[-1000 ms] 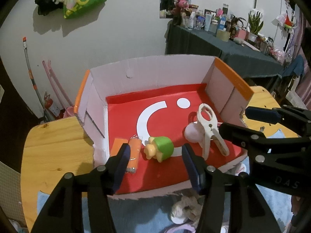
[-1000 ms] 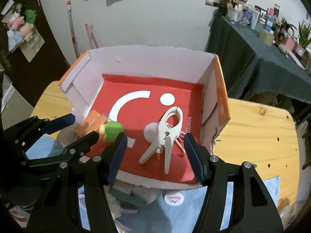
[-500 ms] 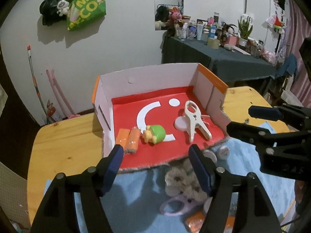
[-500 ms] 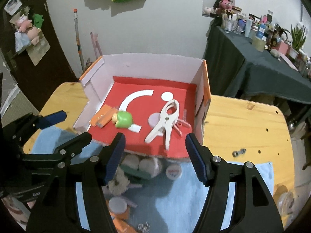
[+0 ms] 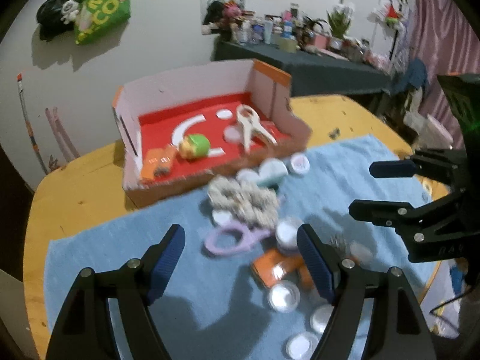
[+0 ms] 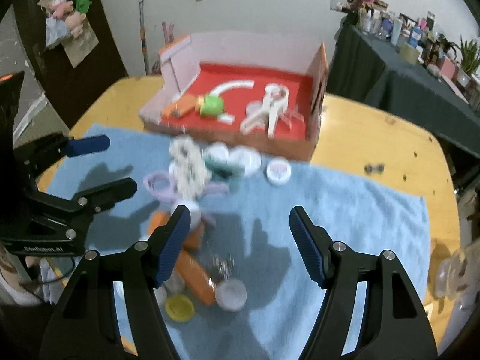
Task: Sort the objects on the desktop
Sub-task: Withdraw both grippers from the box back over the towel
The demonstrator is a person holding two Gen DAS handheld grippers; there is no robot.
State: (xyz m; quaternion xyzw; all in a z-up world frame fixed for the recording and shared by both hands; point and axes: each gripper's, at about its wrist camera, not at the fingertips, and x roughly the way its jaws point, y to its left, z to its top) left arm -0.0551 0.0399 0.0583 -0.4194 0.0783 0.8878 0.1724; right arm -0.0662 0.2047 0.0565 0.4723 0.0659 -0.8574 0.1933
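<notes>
We look along two handheld grippers over a wooden table (image 5: 75, 192) partly covered by a blue towel (image 5: 144, 249); both views are blurred. Farthest left on the table stands an open cardboard box (image 5: 180, 93) with a red floor, well beyond both grippers. Inside it, from left to right, lie an orange packet (image 5: 157, 165), a small green-and-yellow toy (image 5: 195, 147) and a white clamp-style clip (image 5: 250, 127), each resting on the red floor and apart from the box walls. Just in front of the box, on the towel, we see a loose pile: a fluffy white-and-grey item (image 5: 243, 201), a lilac ring-handled object (image 5: 231, 238) beside it, several small round white lids (image 5: 283, 295), and orange packets (image 5: 276, 265) nearer the camera. The left gripper (image 5: 240, 258) hangs over this pile with its jaws released and spread wide; they have just been opening, and though the lilac object and orange packets show in the gap, the blue pads touch nothing. To its right, the right gripper (image 6: 240, 244) also hangs above the towel, jaws spread and not pressing on anything; they too have just been opening, with bare towel between them. In its view a yellow lid (image 6: 180, 307) and a white lid (image 6: 231, 295) lie near its left finger (image 6: 174, 246), and a round white tin (image 6: 279, 171) sits alone on the towel near the box front.
</notes>
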